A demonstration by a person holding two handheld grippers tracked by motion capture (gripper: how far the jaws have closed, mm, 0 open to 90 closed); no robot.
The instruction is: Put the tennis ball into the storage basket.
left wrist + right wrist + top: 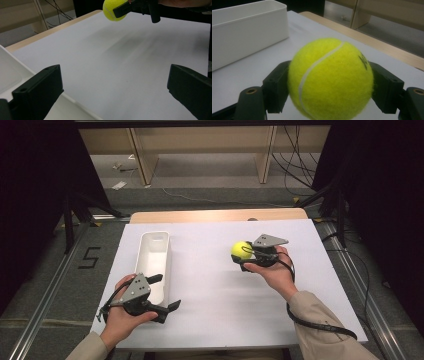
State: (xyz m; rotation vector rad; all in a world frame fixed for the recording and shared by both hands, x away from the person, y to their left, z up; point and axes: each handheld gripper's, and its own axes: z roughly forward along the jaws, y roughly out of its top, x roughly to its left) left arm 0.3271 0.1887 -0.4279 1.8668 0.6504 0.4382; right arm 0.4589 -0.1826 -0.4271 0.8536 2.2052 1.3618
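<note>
The tennis ball sits clamped between the two black jaws of the right gripper, one jaw pressing on each side at about its widest part, which is why it hangs steady without any support from below. In the high view the ball is up off the white table cover, well to the right of the white bin and roughly level with the bin's far half. Judging from this, the ball is in carry, and the long open-topped bin looks like the place it is meant to go: the gripper's jaws point leftward, toward the bin, with the hand behind them.

From the right gripper view, the bin's near wall stands to the left of the ball and beyond it, with bare cover between the two, so some crossing remains before a drop is possible.

The left gripper rests at the near right end of the bin, its jaws spread wide and holding nothing. One jaw lies over the bin's rim, the other is out over the cover to the bin's right. It seems parked there either to steady the light bin or simply to wait out of the path. From its own view the ball appears far off from the bin, gripped by the other tool.
</note>
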